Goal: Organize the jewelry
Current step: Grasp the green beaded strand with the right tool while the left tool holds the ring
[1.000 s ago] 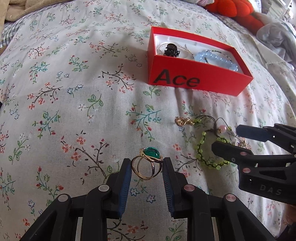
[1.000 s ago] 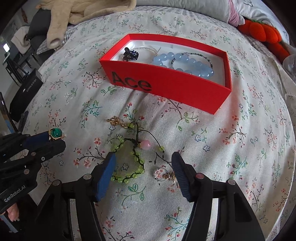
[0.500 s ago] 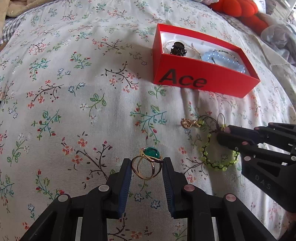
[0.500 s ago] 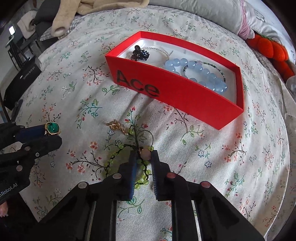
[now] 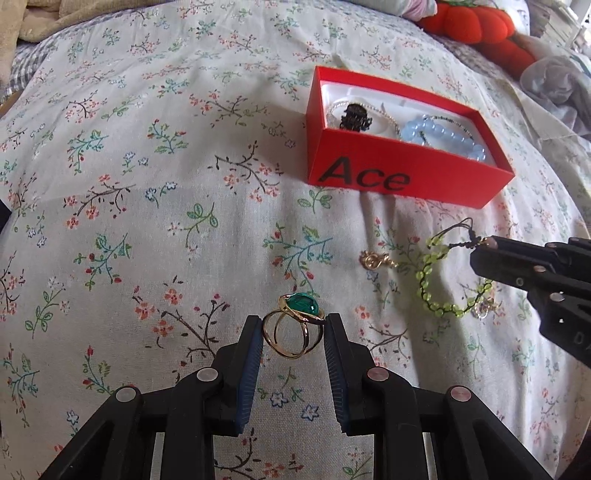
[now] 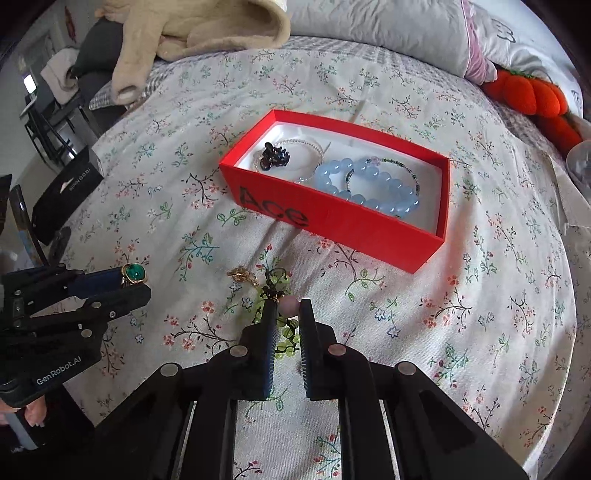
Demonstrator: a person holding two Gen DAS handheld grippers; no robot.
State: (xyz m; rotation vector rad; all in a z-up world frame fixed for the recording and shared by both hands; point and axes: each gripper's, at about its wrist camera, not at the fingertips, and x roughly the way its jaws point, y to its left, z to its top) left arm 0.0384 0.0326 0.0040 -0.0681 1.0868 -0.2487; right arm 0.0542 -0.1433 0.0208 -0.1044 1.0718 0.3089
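My left gripper [image 5: 293, 323] is shut on a gold ring with a green stone [image 5: 295, 323] and holds it above the floral bedspread; the ring also shows in the right wrist view [image 6: 133, 273]. My right gripper [image 6: 287, 308] is shut on a green bead bracelet [image 5: 439, 280] by its pink bead [image 6: 289, 305] and lifts it off the bed. The bracelet hangs below the fingers [image 6: 284, 338]. The red box marked Ace [image 5: 399, 177] [image 6: 332, 218] lies beyond, holding a blue bead bracelet [image 6: 369, 188], a clear bead bracelet and a black hair clip [image 6: 274, 157].
A small gold charm [image 5: 375, 260] [image 6: 242, 277] lies on the bedspread between the grippers. A silver charm [image 5: 484, 308] lies under the bracelet. An orange plush toy [image 6: 532, 99], a pillow [image 6: 388, 33] and a beige garment [image 6: 192, 29] lie at the far edge.
My right gripper closed on the green bracelet at its pink bead and raised it; the box now looks closer. My left gripper still holds the ring and has shifted slightly forward.
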